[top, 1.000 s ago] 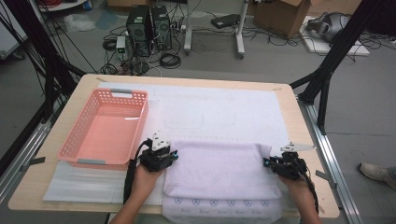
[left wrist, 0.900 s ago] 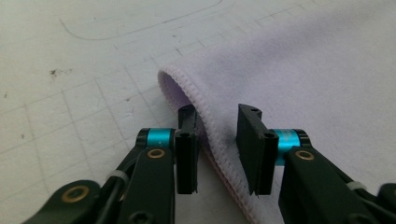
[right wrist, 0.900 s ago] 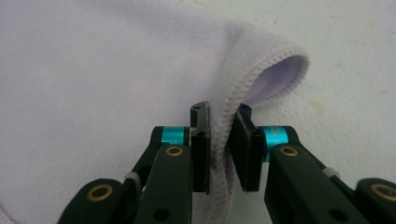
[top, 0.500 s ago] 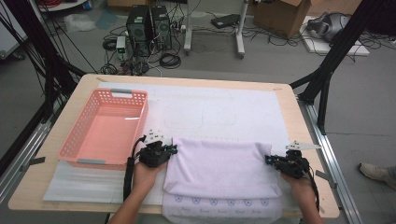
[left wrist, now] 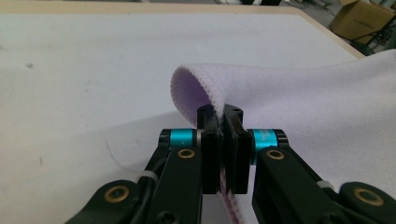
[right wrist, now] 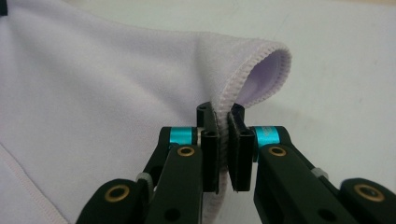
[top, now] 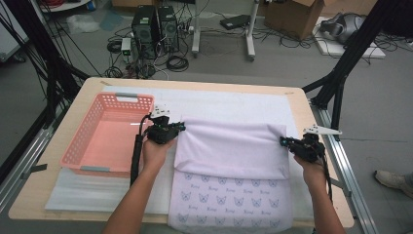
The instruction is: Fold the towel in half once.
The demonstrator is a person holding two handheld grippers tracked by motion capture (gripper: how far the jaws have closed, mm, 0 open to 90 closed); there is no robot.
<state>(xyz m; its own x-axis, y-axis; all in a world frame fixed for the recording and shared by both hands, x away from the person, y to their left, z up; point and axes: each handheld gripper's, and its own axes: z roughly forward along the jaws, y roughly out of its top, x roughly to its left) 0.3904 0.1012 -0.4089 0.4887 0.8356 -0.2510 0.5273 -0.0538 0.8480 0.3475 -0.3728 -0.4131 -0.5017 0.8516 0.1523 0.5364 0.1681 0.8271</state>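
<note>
Since a second ago: both grippers carried farther up the tabletop, cloth's folded edge dragged along, more butterfly print uncovered below; jaws just closing over that span, now clamped.

High view: cloth [top: 229,151], pale lilac, soft, plain on the upper layer, small blue butterflies on the lower layer near the front edge. Lying mid-tabletop, right of the pink basket [top: 104,134], on a white sheet [top: 234,103] over a wooden tabletop [top: 87,84]. Left gripper [top: 182,127] pinching the fold's left corner, right gripper [top: 282,142] its right corner. Fold stretched crosswise between them, long axis left to right. Beyond: grey floor, computer towers [top: 155,27], cables, cardboard box [top: 292,12].

Left gripper view: jaws shut tight on a stitched hem, corner [left wrist: 189,86] curling up above them, lilac inside showing.

Right gripper view: same pinch on the opposite corner [right wrist: 261,74], hem looping over, cloth spreading away leftward.
</note>
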